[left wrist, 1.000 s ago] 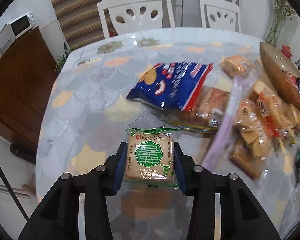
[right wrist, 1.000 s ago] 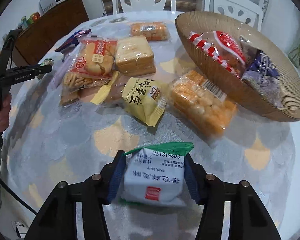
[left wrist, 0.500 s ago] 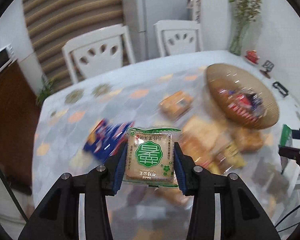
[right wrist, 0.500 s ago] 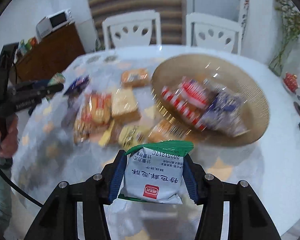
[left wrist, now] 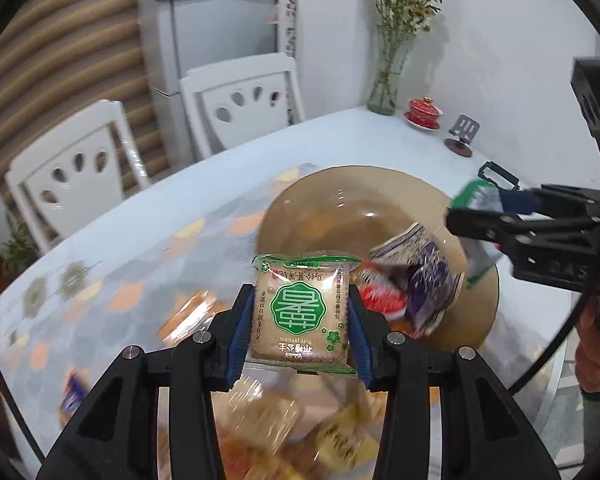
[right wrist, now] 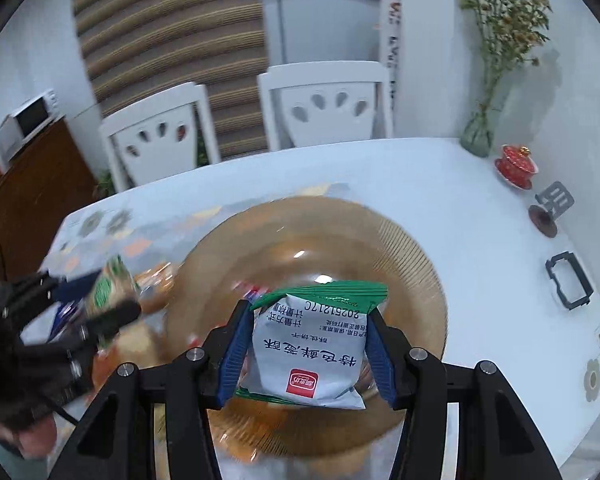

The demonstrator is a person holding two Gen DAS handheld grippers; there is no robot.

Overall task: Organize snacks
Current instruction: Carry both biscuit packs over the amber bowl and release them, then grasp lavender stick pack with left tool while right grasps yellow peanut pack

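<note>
Gripping a snack in each hand, I am holding both sets of tongs above the counter (left wrist: 148,216). The left tongs (left wrist: 302,316) are clamped on a clear packet with a green seal (left wrist: 301,312), its blue pads pressing the packet's two sides at the lower centre of the left wrist view. The right tongs (right wrist: 306,344) are clamped the same way on a white packet with a green top edge (right wrist: 312,348) (its printing is reading upside down to the camera), sitting at the lower centre of the right wrist view.

The brown ribbed bowl (right wrist: 412,248) is lying directly behind the white packet, filling the middle of the right wrist view, and I am seeing blurred red and white wrappers inside it. In the left wrist view the bowl (left wrist: 340,196) is showing at centre right, with a purple packet (left wrist: 424,276) and a red one (left wrist: 382,300) resting in it. The right tongs (left wrist: 482,216) are also reaching in from the right edge of that view, over the bowl's rim, with the white packet between them.

Loose snacks (left wrist: 268,420) are lying blurred on the counter at the bottom of the left wrist view, with an orange packet (left wrist: 188,312) to the left of the tongs. Two white chairs (right wrist: 324,104) are standing behind the counter, and a vase of dried flowers (right wrist: 480,132), a red lidded cup (right wrist: 516,162) and a small stand (right wrist: 552,208) are sitting along its right side.
</note>
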